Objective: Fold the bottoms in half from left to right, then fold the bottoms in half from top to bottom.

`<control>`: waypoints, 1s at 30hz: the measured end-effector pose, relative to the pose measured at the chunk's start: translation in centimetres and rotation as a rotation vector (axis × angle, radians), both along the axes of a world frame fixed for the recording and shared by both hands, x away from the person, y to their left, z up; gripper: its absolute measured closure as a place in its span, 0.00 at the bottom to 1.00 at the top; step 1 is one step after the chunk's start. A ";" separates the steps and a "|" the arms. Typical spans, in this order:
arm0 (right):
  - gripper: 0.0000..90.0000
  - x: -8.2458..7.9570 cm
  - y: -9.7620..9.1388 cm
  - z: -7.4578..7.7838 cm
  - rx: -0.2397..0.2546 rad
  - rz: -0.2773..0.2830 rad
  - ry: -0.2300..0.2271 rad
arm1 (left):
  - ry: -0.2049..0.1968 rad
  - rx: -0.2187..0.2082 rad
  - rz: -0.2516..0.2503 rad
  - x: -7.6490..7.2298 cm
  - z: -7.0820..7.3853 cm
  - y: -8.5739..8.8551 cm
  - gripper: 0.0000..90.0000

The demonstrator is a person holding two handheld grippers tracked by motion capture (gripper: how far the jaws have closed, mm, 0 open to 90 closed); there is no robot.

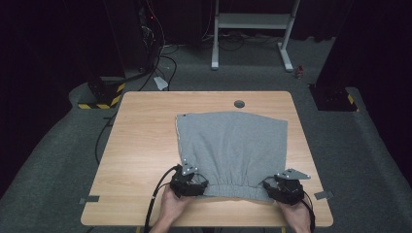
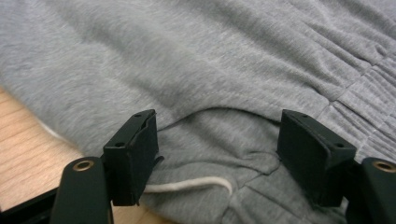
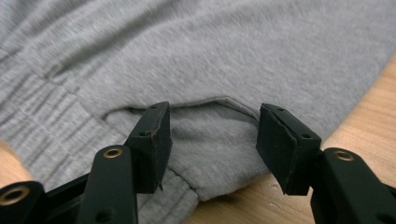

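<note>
Two grippers sit at the near edge of the wooden table (image 1: 145, 141), one at each end of the gathered waistband (image 1: 233, 187) of a grey garment (image 1: 233, 141) that looks like shorts. Garment lies flat, roughly centred on the tabletop, waistband toward the person, far hem toward the round cable hole (image 1: 239, 104).

Left gripper (image 1: 190, 180): at the waistband's left corner, held by the left hand (image 1: 171, 206), black cable trailing off the near edge. In the left gripper view its jaws stand wide apart, a fold of grey cloth lying between them; pads not pressing on it. A white drawstring (image 2: 196, 185) shows on the cloth just beyond the left pad.

Right gripper (image 1: 285, 187): at the waistband's right corner, in the right hand (image 1: 296, 216). In the right gripper view the jaws are likewise spread, with the corner of the fabric between them and bare wood showing beside the right pad. Cloth is loose in the gap, not pinched.

Beyond the table: grey carpet, a white metal frame (image 1: 252, 22), and yellow-and-black striped tape (image 1: 99, 104) at far left.
</note>
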State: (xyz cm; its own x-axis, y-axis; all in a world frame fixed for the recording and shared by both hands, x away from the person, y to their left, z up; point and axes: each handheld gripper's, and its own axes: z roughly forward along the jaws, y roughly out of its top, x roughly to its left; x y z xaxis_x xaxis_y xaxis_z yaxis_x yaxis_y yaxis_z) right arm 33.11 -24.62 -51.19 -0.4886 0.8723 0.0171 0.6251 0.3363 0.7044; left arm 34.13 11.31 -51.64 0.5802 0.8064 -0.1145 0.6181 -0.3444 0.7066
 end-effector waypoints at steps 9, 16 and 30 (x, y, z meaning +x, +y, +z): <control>0.48 -0.3 1.3 0.7 0.048 0.025 -0.030 | 0.018 -0.021 0.011 0.1 0.3 0.8 0.31; 0.48 -0.5 3.5 1.0 0.085 0.083 -0.049 | 0.007 -0.016 0.013 0.6 0.7 1.2 0.33; 0.53 -0.2 9.8 0.7 0.094 0.248 -0.046 | 0.031 -0.017 0.048 2.9 1.1 3.0 0.39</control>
State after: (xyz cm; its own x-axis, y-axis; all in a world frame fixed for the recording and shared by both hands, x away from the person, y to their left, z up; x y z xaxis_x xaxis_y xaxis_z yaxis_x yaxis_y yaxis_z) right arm 32.89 -14.82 -50.48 -0.6895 0.7214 0.0655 0.4985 0.4070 0.7654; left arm 37.06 14.29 -50.54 0.5369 0.8309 -0.1460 0.6555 -0.3020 0.6922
